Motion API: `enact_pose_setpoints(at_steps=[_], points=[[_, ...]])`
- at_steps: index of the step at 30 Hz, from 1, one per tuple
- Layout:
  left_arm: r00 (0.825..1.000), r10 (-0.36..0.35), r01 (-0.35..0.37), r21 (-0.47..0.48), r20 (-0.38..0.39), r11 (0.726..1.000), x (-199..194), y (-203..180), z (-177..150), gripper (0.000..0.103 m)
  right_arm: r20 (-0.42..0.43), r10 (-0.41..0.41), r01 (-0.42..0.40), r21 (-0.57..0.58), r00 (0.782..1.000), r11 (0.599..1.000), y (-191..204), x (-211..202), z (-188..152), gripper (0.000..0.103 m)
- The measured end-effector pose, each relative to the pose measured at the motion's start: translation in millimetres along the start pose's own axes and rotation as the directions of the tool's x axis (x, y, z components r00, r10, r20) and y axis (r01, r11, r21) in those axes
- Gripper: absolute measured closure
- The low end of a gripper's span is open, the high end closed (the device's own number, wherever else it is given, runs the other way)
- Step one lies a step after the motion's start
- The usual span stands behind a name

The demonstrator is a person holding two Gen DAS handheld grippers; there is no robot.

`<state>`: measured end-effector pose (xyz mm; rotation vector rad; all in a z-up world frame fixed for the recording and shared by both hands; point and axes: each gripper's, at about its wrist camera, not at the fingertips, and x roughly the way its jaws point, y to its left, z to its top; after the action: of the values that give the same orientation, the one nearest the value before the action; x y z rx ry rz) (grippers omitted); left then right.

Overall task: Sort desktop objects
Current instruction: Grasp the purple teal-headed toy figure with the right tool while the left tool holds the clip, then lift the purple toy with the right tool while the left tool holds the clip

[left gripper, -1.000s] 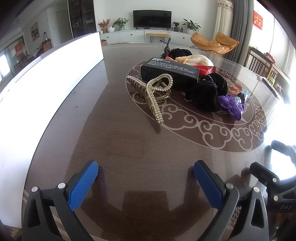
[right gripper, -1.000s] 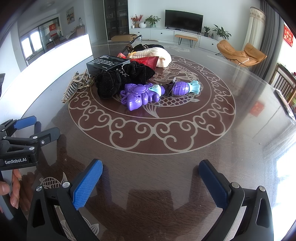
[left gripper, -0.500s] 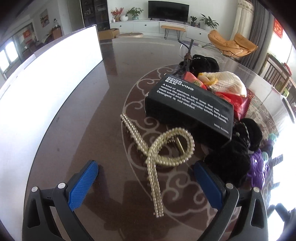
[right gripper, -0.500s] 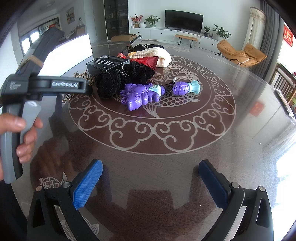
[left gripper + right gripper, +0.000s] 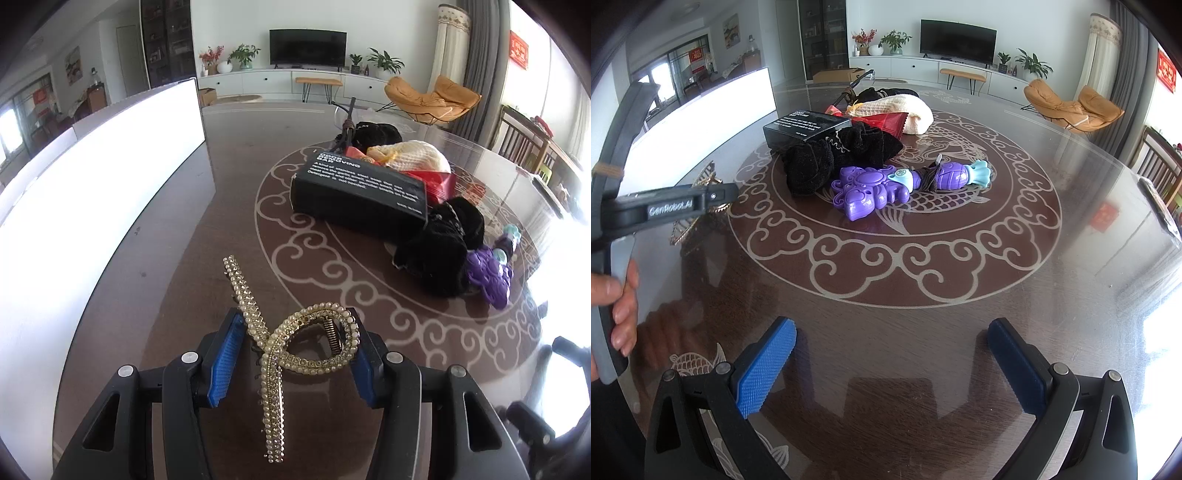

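In the lower middle of the left wrist view, the left gripper (image 5: 295,354) is closing its jaws on the pearl hair claw (image 5: 295,339), and both blue pads already touch the claw's looped part above the dark table (image 5: 177,280). The right gripper (image 5: 892,363) stands wide open with nothing between its fingers, low in its own view. The black box (image 5: 358,195), black cloth (image 5: 439,254) and purple toy (image 5: 491,275) lie at the right of the frame.
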<state>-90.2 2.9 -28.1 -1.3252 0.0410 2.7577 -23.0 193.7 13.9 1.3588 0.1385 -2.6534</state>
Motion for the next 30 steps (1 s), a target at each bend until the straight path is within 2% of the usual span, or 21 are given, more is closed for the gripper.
enact_pose_setpoints(at_steps=[3,5,6,9,10,13,14,15,18,20,22,23,24,26,30], points=[[0.999,-0.041,0.041,-0.008,0.004,0.999,-10,4,-13,0.050,0.011,0.026,-0.026,0.016,1.000,1.000,-2,-1,0,0.000],[0.999,-0.053,0.053,-0.013,0.006,0.999,-12,7,-15,0.050,0.042,0.117,-0.121,0.106,0.992,0.987,-19,-3,6,0.000],[0.999,-0.053,0.053,-0.014,0.006,0.999,-12,6,-15,0.050,0.039,0.124,-0.129,0.183,0.992,0.975,-32,1,14,0.000],[1.000,-0.025,0.025,0.010,0.002,1.000,-13,4,-17,0.050,0.000,0.128,-0.118,0.394,0.992,0.911,-67,21,49,0.003],[1.000,-0.021,0.021,0.013,0.001,1.000,-14,4,-18,0.050,-0.013,0.120,-0.103,0.435,0.993,0.894,-73,29,62,0.010],[1.000,-0.030,0.030,0.006,0.002,1.000,-10,1,-13,0.050,-0.055,0.077,-0.042,0.474,0.996,0.879,-73,54,99,0.018],[0.999,-0.033,0.033,0.003,0.002,0.999,-10,2,-13,0.050,-0.064,0.051,-0.015,0.470,0.997,0.882,-69,59,108,0.025],[0.999,-0.033,0.033,0.003,0.003,0.999,-11,2,-13,0.050,-0.076,0.022,0.015,0.455,0.997,0.891,-62,63,114,0.027],[1.000,-0.029,0.029,0.005,0.002,1.000,-11,0,-12,0.050,-0.087,-0.044,0.072,0.344,0.995,0.936,-34,68,120,0.040],[1.000,-0.026,0.026,0.008,0.002,1.000,-9,-2,-10,0.050,-0.060,-0.034,0.048,0.243,0.998,0.969,-19,63,113,0.042],[1.000,-0.022,0.022,0.012,0.001,1.000,-8,-4,-10,0.050,-0.049,0.000,0.008,0.177,0.999,0.984,-12,54,101,0.044],[1.000,-0.021,0.021,0.013,0.000,1.000,-8,-4,-10,0.050,-0.056,0.002,0.006,0.148,0.998,0.989,-11,50,95,0.054],[1.000,-0.021,0.021,0.013,0.001,1.000,-9,-4,-10,0.050,-0.060,-0.019,0.025,0.099,0.998,0.995,-9,44,88,0.056],[1.000,-0.022,0.022,0.013,0.000,1.000,-8,-4,-10,0.050,-0.066,-0.032,0.034,0.028,0.997,0.999,-9,33,71,0.057],[1.000,-0.018,0.018,0.016,-0.001,1.000,-8,-5,-10,0.049,-0.040,0.006,-0.006,0.013,0.999,1.000,-20,17,45,0.050]])
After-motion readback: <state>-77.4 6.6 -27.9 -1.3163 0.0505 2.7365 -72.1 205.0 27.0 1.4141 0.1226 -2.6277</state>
